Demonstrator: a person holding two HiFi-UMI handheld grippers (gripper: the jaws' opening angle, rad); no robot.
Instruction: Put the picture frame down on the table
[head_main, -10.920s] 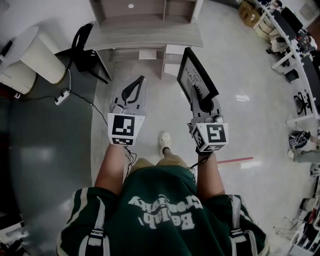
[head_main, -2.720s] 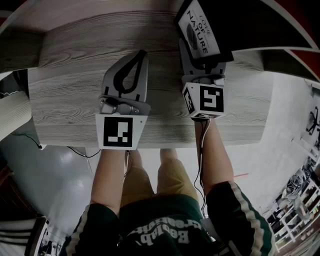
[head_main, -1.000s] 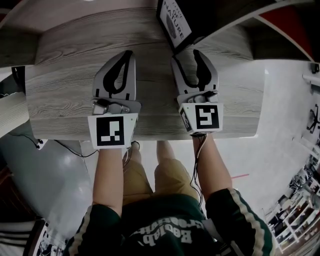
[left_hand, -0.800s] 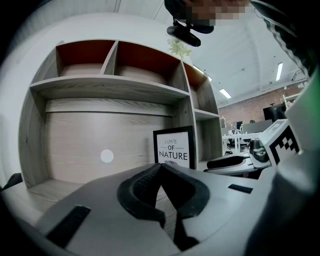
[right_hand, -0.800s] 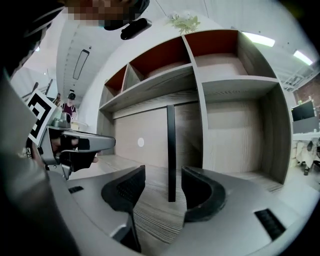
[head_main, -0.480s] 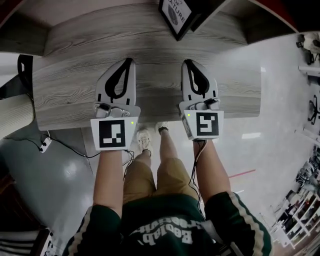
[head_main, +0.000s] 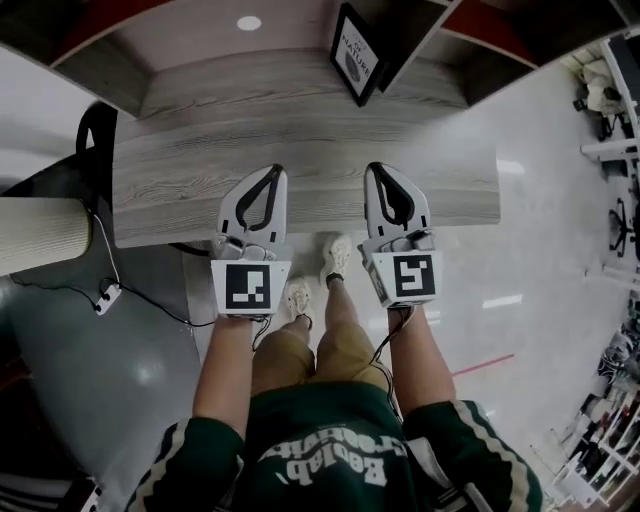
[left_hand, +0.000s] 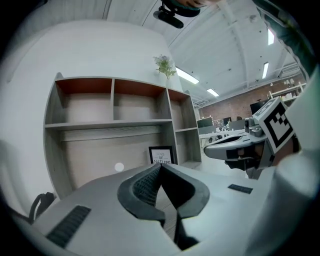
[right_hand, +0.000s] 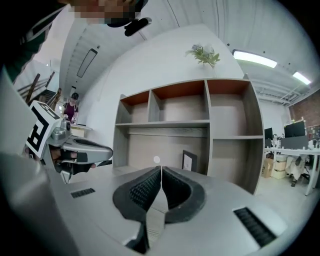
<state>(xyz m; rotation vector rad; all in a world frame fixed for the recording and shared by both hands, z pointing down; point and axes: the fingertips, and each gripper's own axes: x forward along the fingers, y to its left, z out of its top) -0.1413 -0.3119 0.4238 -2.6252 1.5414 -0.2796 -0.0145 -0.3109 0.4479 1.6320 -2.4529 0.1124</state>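
The black picture frame (head_main: 357, 55) with a white print stands upright at the back of the wooden table (head_main: 300, 140), against the shelf unit, with nothing holding it. It also shows in the left gripper view, picture frame (left_hand: 161, 155), and edge-on in the right gripper view, picture frame (right_hand: 189, 161). My left gripper (head_main: 274, 171) is shut and empty over the table's front edge. My right gripper (head_main: 379, 169) sits beside it; its jaws have just been closing with nothing between them and now stand shut. Both are well short of the frame.
A shelf unit (left_hand: 115, 105) with open compartments rises behind the table, with a small plant (left_hand: 165, 64) on top. A white disc (head_main: 249, 22) lies at the table's back left. A black chair (head_main: 95, 130) and a power strip (head_main: 105, 297) are on the floor at left.
Both grippers have drawn back from the frame to the table's front edge. The right jaws went from open to shut. The frame stays standing at the back.
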